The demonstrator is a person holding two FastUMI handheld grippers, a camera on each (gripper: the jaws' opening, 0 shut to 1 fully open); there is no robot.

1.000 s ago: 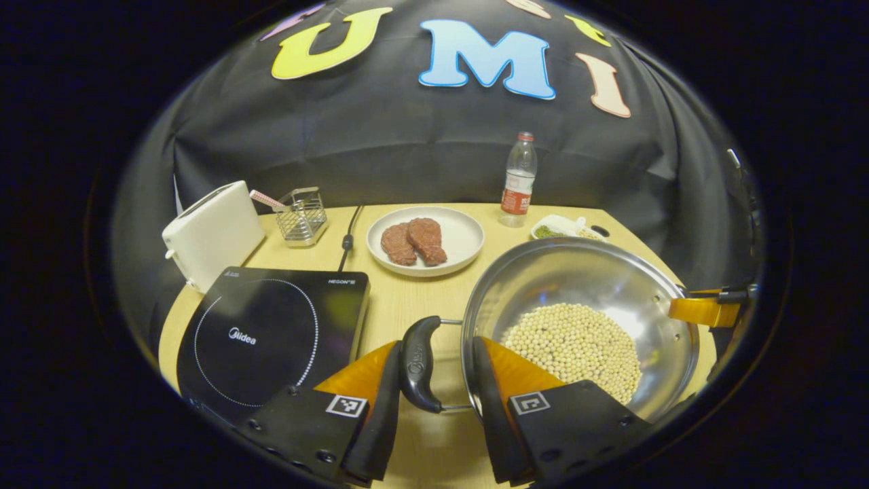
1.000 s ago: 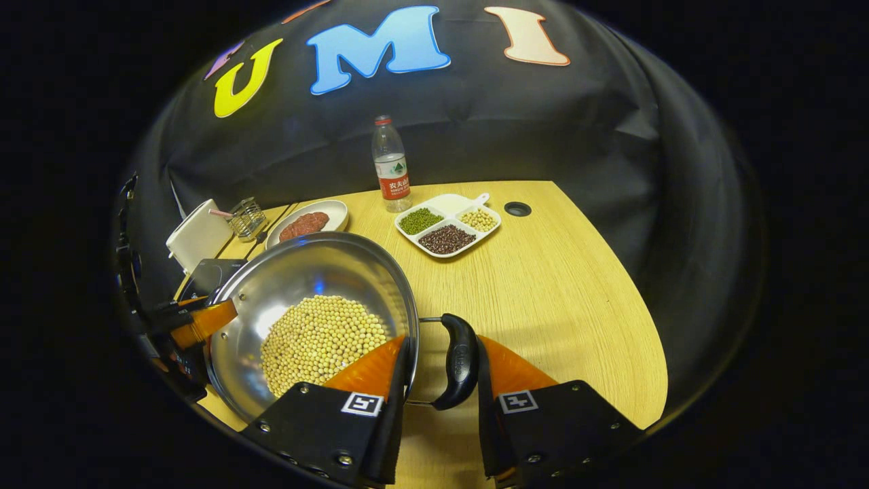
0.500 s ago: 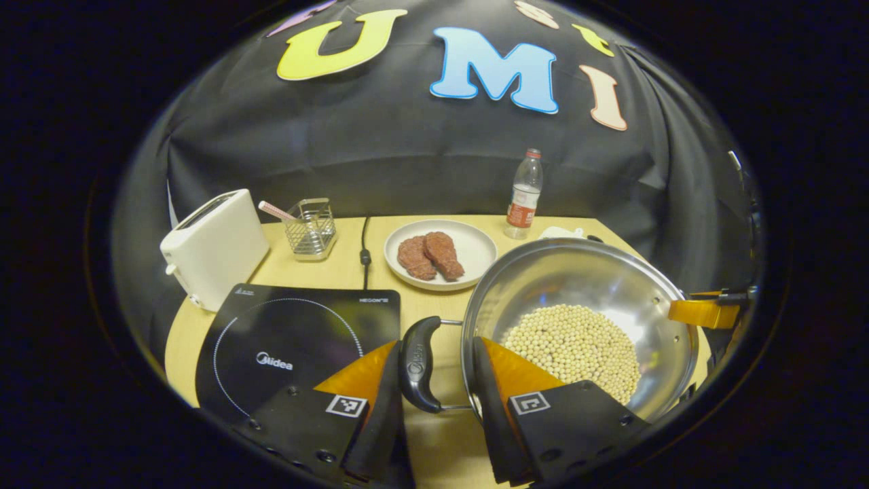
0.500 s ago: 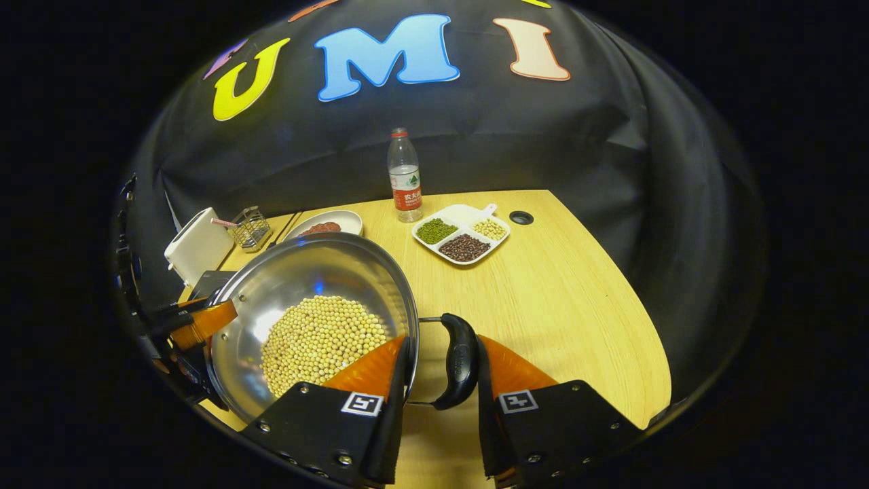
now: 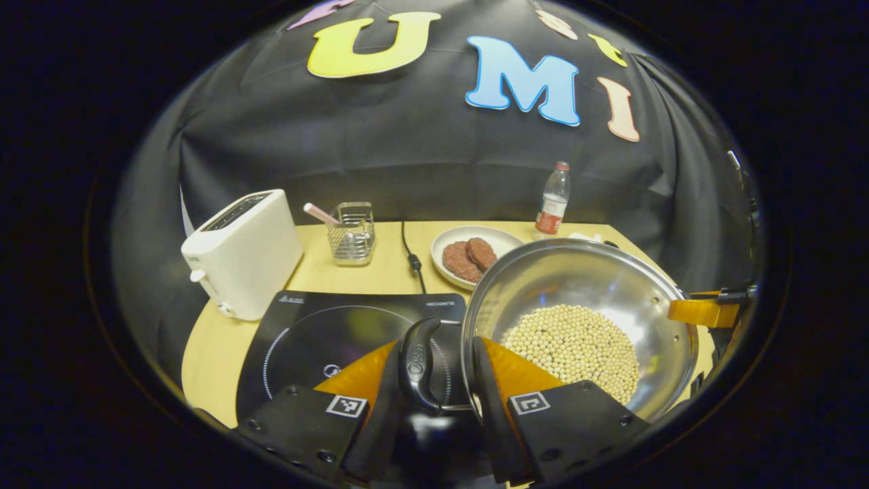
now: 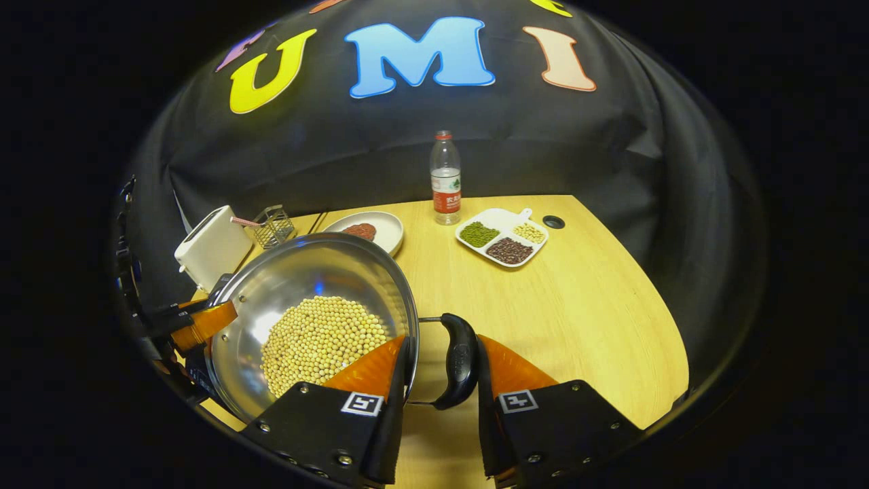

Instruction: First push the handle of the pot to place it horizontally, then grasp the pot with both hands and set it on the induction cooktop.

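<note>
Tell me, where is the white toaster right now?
In the left gripper view, the toaster stands at the table's far left, beside the induction cooktop and wire basket.

no legible brand on the induction cooktop (image 5: 326, 326) — print too small, blurred

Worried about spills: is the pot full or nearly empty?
Partly filled. The pot holds a low mound of pale beans on its bottom, with bare steel wall above them up to the rim.

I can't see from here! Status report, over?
Left gripper and right gripper each clamp a pot handle. Pot of beans held at cooktop edge. Nothing blocking cooktop.
</note>
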